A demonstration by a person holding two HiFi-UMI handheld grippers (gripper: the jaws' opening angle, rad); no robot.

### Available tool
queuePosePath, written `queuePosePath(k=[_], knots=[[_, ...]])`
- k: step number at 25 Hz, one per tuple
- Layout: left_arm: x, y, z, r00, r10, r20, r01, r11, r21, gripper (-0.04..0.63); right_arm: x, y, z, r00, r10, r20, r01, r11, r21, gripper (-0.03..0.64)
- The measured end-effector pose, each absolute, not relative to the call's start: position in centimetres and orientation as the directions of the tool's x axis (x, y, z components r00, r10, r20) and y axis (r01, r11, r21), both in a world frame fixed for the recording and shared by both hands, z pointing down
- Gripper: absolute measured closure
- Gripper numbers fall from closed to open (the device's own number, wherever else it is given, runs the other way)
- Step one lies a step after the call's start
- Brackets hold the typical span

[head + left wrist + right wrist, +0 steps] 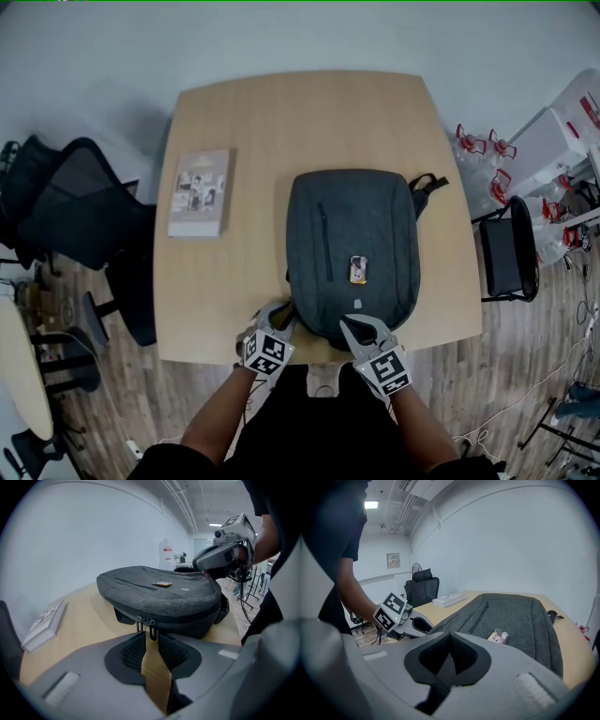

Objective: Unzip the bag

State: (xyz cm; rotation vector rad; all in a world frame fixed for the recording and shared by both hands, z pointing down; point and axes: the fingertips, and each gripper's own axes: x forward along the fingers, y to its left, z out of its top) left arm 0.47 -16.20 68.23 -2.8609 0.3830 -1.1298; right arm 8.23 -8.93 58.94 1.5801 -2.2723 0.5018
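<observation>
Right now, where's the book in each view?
Head view: book at left of centre, left of the bag.
Left gripper view: far left, below mid-height.
Right gripper view: small, at centre, beyond the bag's left edge.
Shared landmark: the bag.

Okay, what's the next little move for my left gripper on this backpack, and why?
Probably ease the left gripper forward until one zipper pull sits between its pads. Its jaws stand apart with nothing between them, the two pulls hang together just ahead of the tips, and the backpack is zipped shut.
</observation>
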Motion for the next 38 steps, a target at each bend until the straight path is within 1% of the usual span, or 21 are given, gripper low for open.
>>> queuePosePath(k=[2,5,17,18,27,32,38], knots=[[0.7,-16.3,68.1,0.702,-0.248,0.668,-0.2,-0.968,-0.15,0.5,8.2,-9.2,59.0,-0.336,-0.824,0.456,-0.939,0.328,-0.099,0.614],[0.7,-16.2,67.8,0.703,-0.25,0.665,-0.183,-0.968,-0.171,0.534,8.1,-9.3,58.9,-0.34,-0.821,0.458,-0.938,0.332,-0.101,0.614],[0.3,-16.0,67.4,0.721,-0.261,0.642,-0.251,-0.962,-0.109,0.541,7.9,-9.2,59.1,-0.351,-0.82,0.453,-0.934,0.339,-0.111,0.614],[0.3,-16.0,67.3,0.724,-0.263,0.638,-0.258,-0.961,-0.104,0.572,7.9,-9.2,59.0,-0.351,-0.821,0.451,-0.934,0.338,-0.112,0.614],[0.3,-16.2,67.3,0.724,-0.268,0.635,-0.278,-0.957,-0.086,0.569,7.8,-8.9,59.1,-0.353,-0.821,0.449,-0.933,0.344,-0.105,0.614],[0.4,-16.0,67.3,0.742,-0.235,0.628,-0.285,-0.958,-0.022,0.571,7.3,-8.6,59.0,-0.388,-0.805,0.448,-0.916,0.39,-0.093,0.614],[0.5,-15.9,67.5,0.759,-0.182,0.625,-0.263,-0.964,0.038,0.571,6.3,-7.1,58.8,-0.482,-0.745,0.461,-0.855,0.515,-0.063,0.611]])
